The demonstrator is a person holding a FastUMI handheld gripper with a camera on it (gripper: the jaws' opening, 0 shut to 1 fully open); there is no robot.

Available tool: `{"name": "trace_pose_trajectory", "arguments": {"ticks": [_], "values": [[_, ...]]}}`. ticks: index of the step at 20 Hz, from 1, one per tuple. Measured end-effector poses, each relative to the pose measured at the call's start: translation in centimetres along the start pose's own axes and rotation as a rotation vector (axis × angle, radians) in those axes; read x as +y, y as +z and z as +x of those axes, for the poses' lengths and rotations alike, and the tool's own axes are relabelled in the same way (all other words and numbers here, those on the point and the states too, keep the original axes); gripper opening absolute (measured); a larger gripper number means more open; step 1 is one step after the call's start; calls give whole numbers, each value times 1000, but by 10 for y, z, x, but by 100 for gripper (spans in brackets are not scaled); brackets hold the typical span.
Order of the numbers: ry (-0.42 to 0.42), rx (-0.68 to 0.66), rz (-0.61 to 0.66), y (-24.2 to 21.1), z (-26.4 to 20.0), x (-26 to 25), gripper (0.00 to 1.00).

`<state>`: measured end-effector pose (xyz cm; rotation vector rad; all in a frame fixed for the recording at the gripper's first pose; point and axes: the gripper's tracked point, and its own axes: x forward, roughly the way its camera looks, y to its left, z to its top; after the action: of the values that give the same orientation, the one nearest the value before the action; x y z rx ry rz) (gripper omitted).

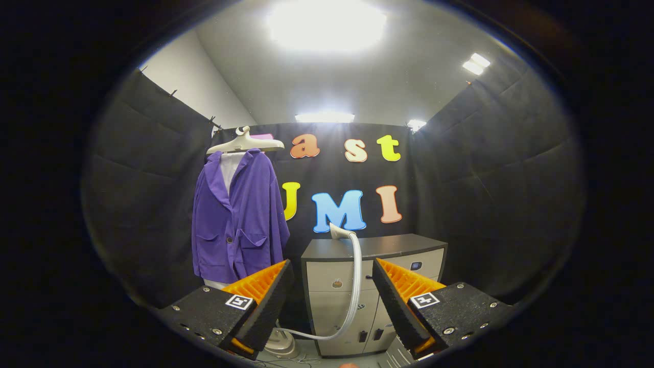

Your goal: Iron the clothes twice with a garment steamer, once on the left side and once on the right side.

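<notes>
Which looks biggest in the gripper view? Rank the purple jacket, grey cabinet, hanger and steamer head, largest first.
1. Purple jacket and grey cabinet: alike, not ranked.
2. Hanger.
3. Steamer head.
The gripper is open, holding nothing.

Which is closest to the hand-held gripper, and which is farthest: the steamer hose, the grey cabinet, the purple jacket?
From the hand-held gripper, fingers open and holding nothing:
1. Steamer hose: nearest, curving up between the fingers, in front of the cabinet.
2. Grey cabinet: just behind the hose, straight ahead.
3. Purple jacket: hanging on its hanger beyond the left finger, against the back wall. It looks farthest, though close to the cabinet's depth.
</notes>
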<state>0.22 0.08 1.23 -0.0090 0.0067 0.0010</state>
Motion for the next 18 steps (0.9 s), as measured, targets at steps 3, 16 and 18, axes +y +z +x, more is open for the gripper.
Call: {"name": "trace_pose_trajectory", "arguments": {"ticks": [3,16,18], "values": [[9,-6,5,8,12,-3,95],[87,50,88,28,162,-43,94],[106,50,93,37,188,-49,94]]}}
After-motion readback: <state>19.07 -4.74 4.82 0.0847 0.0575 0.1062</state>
